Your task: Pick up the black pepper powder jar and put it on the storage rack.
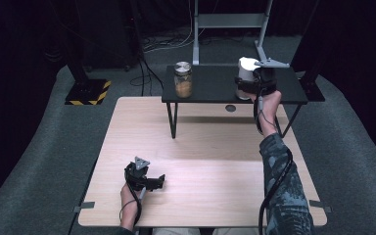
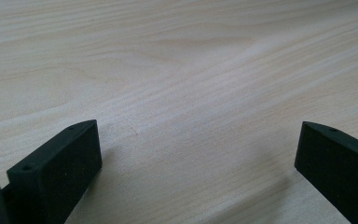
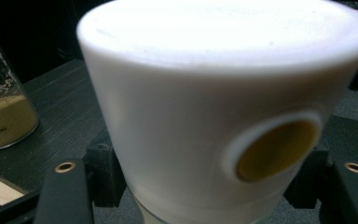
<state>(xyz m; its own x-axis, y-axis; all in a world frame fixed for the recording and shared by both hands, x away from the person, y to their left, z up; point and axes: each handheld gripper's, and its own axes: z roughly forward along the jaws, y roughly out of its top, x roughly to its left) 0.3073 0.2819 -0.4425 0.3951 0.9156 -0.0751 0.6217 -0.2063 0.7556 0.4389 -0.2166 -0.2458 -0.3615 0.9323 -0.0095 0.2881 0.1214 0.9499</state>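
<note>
A white tub-shaped container [image 1: 245, 67] with a round brownish hole in its side [image 3: 275, 149] is at the right end of a black raised shelf [image 1: 210, 90]. My right gripper [image 1: 245, 87] is shut on it, and its black jaws press the container's lower sides [image 3: 223, 116]. I cannot tell whether the container rests on the shelf. A glass jar [image 1: 183, 80] with a metal lid and orange-brown powder stands at the shelf's left end, also at the left edge of the right gripper view [image 3: 2, 116]. My left gripper [image 1: 160, 181] lies low over the wooden table [image 1: 215, 161], open [image 2: 198, 158] with nothing between its jaws.
The shelf stands on thin black legs [image 1: 172, 120] over the table's far half. A small round hole [image 1: 230, 108] marks the tabletop under the shelf. Behind it is a grey metal frame [image 1: 227, 22]. Grey carpet surrounds the table, and a yellow-and-black striped base [image 1: 89, 92] sits at the left.
</note>
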